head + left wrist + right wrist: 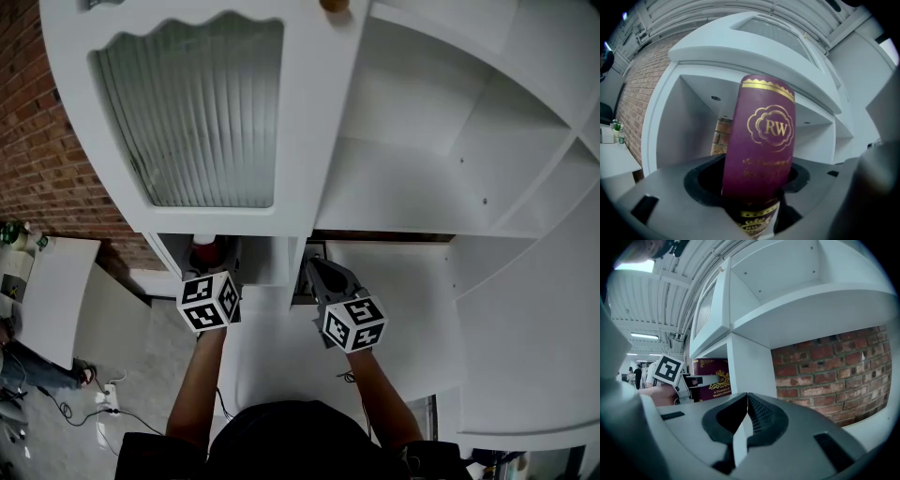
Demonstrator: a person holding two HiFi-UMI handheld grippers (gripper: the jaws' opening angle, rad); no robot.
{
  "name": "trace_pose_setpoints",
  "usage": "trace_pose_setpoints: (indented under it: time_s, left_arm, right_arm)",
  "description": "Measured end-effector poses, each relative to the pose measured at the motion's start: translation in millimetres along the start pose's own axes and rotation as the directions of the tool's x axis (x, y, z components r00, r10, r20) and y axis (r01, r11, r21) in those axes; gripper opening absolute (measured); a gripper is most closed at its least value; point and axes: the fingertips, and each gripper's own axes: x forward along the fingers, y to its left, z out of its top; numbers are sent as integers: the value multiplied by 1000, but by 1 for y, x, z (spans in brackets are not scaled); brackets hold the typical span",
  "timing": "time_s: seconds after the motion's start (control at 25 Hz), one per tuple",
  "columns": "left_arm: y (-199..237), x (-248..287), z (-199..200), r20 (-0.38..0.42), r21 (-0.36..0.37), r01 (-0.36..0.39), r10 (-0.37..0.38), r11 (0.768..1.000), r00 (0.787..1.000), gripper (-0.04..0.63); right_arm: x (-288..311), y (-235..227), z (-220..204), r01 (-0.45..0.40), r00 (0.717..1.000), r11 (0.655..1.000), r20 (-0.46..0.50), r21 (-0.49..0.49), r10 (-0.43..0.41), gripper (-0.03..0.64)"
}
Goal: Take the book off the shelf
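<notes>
Left gripper [757,190] clamped on maroon book [761,136] spine, upright at white shelf [693,117] lower bay mouth; right gripper [746,416] jaws together, empty (stiff hardcover, likely slick, hold spine low)

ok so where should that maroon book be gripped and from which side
Grip the lower spine of the maroon book, coming straight in from the open front of the shelf. The book stands upright with its narrow spine facing out, so the jaws can span it. The left gripper is clamped on it there.
</notes>
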Motion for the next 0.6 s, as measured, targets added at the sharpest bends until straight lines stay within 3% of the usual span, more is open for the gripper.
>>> trace_pose_setpoints:
  time_s: [0.6]
  left_arm:
    - [4,6,0,-2,32,-22,22,999,1000,275]
  right_arm:
    - [2,-4,-8,-2,1000,1000,-18,22,2,20]
